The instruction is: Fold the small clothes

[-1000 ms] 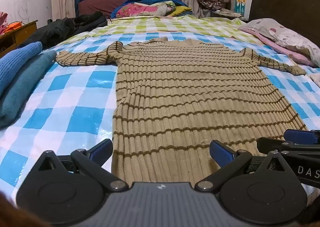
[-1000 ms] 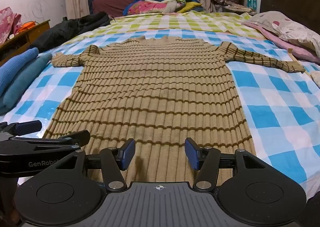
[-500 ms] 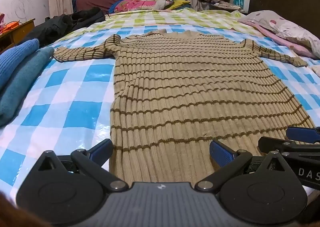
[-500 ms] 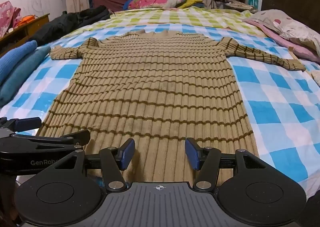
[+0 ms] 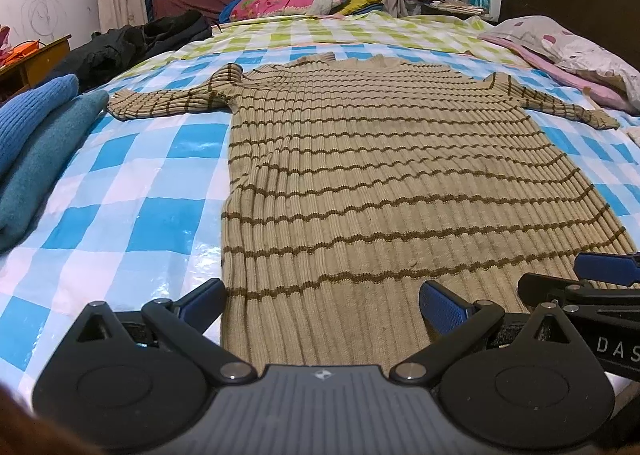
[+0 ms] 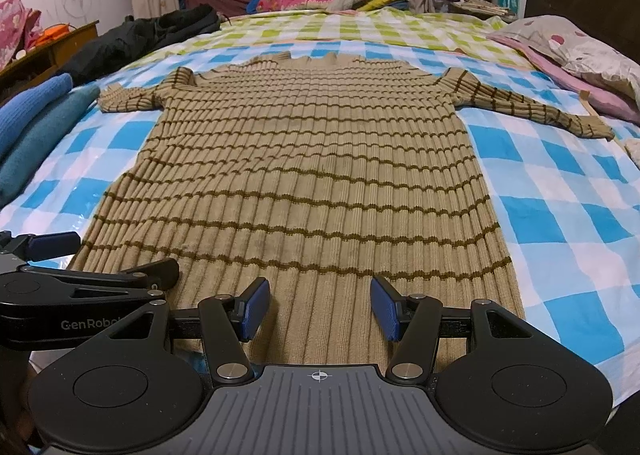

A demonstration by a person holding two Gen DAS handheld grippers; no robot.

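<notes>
**Q:** Bedroom scene, then: what lies on the bed, and where?

**A:** Spread over the bed is a glossy blue-and-white checked plastic sheet (image 5: pixel 132 191). On it lies a tan ribbed knit sweater with thin dark brown stripes (image 5: pixel 384 175), flat and fully opened out. Its hem is at the near edge of the bed, its collar points toward the far edge, and each sleeve reaches out toward a side edge. Two folded knits, one bright blue and one teal (image 5: pixel 36 143), sit by the left edge. A dark heap of clothing (image 6: pixel 140 39) lies near the far left corner, and pillows (image 6: pixel 576 59) along the right edge.

**Q:** How much folding is done?

**A:** On this sweater, none that shows. No sleeve is turned in and the body has no crease. The two folded knits suggest finished pieces, though that is a guess. Every fold of this one seems left to do.

**Q:** And the tools?

**A:** The left hand-held gripper (image 5: pixel 322 305) hovers over the hem near its left corner, jaws spread wide, one blue pad off the cloth, nothing pinched. The right hand-held gripper (image 6: pixel 320 309) hangs over the hem further right, jaws also spread, with cloth below them but not gripped.

**Q:** Likely next?

**A:** Probably taking hold of the hem or a sleeve to begin.
</notes>
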